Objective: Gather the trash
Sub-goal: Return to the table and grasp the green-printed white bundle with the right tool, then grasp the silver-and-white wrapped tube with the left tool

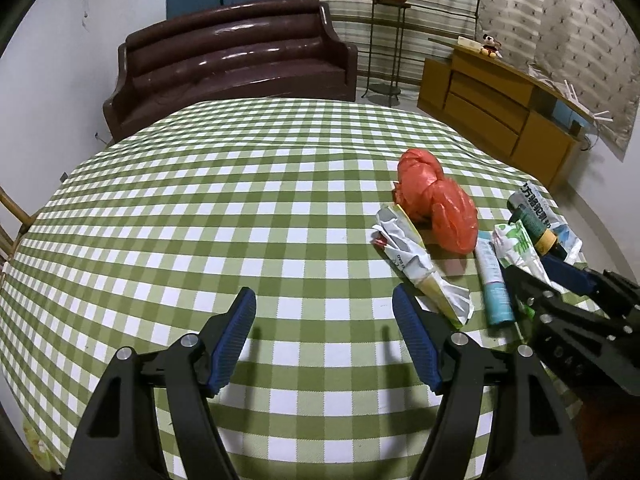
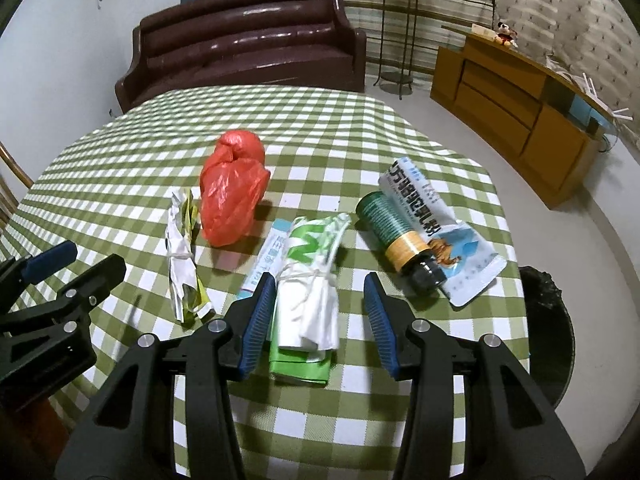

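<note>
Black bin (image 2: 548, 320) sits half hidden behind the table edge (image 2: 516, 248).

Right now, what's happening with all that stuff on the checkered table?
A person is picking up trash with a tool in each hand. The right tool is open around a green-and-white tied bag, not squeezing it yet. The left tool is open over bare cloth, holding nothing. A red bag, a crumpled wrapper, a dark bottle and a pouch still lie on the table.

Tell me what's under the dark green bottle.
The dark green bottle lies on a flattened white-and-blue pouch, atop the checked tablecloth. The pouch's middle is covered by the bottle.
</note>
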The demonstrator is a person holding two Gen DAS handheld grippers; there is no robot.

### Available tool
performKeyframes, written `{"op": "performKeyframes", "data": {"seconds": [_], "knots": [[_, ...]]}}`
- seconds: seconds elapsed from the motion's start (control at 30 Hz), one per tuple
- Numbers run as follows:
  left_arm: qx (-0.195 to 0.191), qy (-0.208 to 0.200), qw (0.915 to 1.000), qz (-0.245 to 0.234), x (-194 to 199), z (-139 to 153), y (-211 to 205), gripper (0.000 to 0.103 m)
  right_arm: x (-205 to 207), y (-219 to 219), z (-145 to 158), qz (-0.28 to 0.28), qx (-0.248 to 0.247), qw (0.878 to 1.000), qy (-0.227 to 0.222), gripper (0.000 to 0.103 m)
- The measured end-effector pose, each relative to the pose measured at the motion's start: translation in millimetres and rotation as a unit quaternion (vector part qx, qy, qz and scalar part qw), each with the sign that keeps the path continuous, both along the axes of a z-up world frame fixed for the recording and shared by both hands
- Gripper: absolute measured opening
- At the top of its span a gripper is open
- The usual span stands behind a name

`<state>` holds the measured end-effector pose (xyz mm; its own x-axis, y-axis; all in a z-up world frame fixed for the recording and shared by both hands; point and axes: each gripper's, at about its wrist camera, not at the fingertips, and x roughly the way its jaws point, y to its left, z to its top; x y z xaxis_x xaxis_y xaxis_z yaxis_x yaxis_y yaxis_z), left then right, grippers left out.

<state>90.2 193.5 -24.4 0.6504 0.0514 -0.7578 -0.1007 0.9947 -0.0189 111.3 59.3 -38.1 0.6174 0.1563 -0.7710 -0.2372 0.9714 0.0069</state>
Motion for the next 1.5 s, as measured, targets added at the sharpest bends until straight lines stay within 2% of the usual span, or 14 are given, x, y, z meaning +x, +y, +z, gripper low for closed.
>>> {"op": "performKeyframes", "data": {"seconds": [0.03, 0.1, 0.37, 0.73, 0.83, 0.93, 1.2, 1.5], "knots": [[-0.001, 0.000, 1.0000, -0.001, 0.5, -0.4, -0.2, 0.069, -0.4, 0.9, -1.7, 0.000, 0.000, 1.000, 0.002, 0.042], [-0.003, 0.002, 1.0000, -0.002, 1.7, -0.6, -1.5, 0.069, 0.8, 2.2, -3.8, 0.001, 0.000, 1.000, 0.005, 0.032], [-0.009, 0.003, 0.9999, -0.008, 9.3, 1.2, -7.6, 0.070, -8.2, -2.2, 2.9, 0.001, -0.001, 1.000, -0.015, 0.031], [-0.020, 0.005, 0.9994, -0.027, 25.6, 6.1, -35.6, 0.071, -27.0, -40.1, 22.4, -0.021, 0.015, 0.999, -0.039, 0.031], [-0.011, 0.015, 0.9994, -0.028, 33.4, -1.7, -40.2, 0.072, -29.5, -50.2, 23.2, -0.028, 0.017, 0.999, -0.041, 0.031], [-0.015, 0.034, 0.9990, -0.026, 40.7, -10.4, -37.9, 0.072, -29.4, -57.6, 22.8, -0.033, 0.019, 0.998, -0.039, 0.031], [-0.014, 0.048, 0.9985, -0.023, 34.6, -13.3, -19.4, 0.072, -28.5, -66.3, 22.9, -0.038, 0.025, 0.998, -0.040, 0.031], [-0.018, 0.050, 0.9975, -0.046, 34.0, -15.5, -15.5, 0.056, -29.0, -67.5, 21.7, -0.038, 0.025, 0.998, -0.040, 0.031]]}}
